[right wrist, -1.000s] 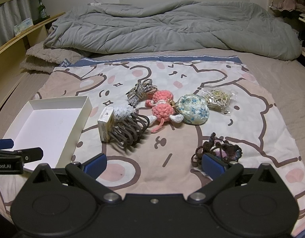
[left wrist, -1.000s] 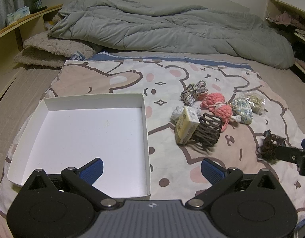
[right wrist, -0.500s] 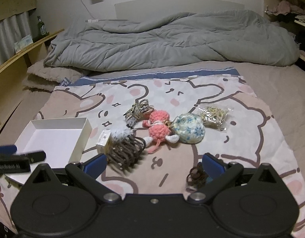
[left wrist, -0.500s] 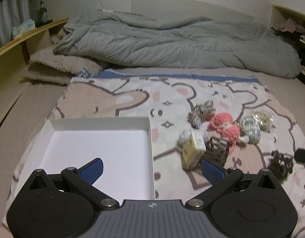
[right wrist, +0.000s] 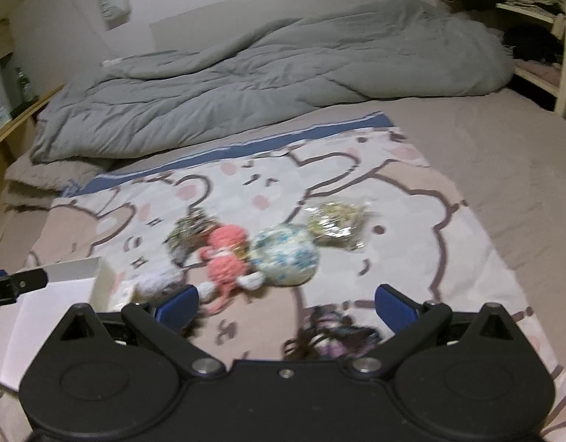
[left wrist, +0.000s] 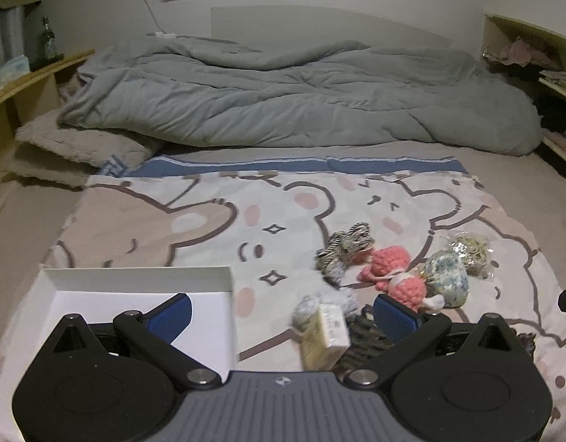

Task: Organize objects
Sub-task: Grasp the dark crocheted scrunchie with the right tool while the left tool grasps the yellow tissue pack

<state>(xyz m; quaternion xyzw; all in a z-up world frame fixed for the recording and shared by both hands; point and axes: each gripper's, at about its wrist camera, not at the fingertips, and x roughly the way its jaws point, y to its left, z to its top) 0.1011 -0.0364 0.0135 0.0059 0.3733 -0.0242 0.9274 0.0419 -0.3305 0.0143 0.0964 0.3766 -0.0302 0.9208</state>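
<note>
A white shallow box [left wrist: 135, 280] lies on the bear-print blanket at the left; it also shows in the right wrist view [right wrist: 73, 269]. To its right lie a pink crochet toy [left wrist: 393, 265], a floral pouch [left wrist: 447, 276], a striped cord bundle [left wrist: 343, 248], a clear bag of rubber bands [left wrist: 471, 250], a cream packet [left wrist: 327, 335] and a brown claw clip [left wrist: 364, 335]. A dark scrunchie [right wrist: 331, 335] lies just before my right gripper [right wrist: 286, 304], which is open and empty. My left gripper [left wrist: 283, 315] is open and empty above the box's right edge.
A grey duvet [left wrist: 301, 92] is heaped across the far side of the bed. A beige pillow [left wrist: 80, 147] lies at far left. Wooden shelves stand at the left [left wrist: 32, 77] and at the right [left wrist: 541, 55]. The left gripper's tip [right wrist: 17, 281] shows at the right wrist view's left edge.
Both grippers have pulled back and tilted up, so the objects sit lower and smaller in view. The right wrist view is now blurred and rolled. Both stay open.
</note>
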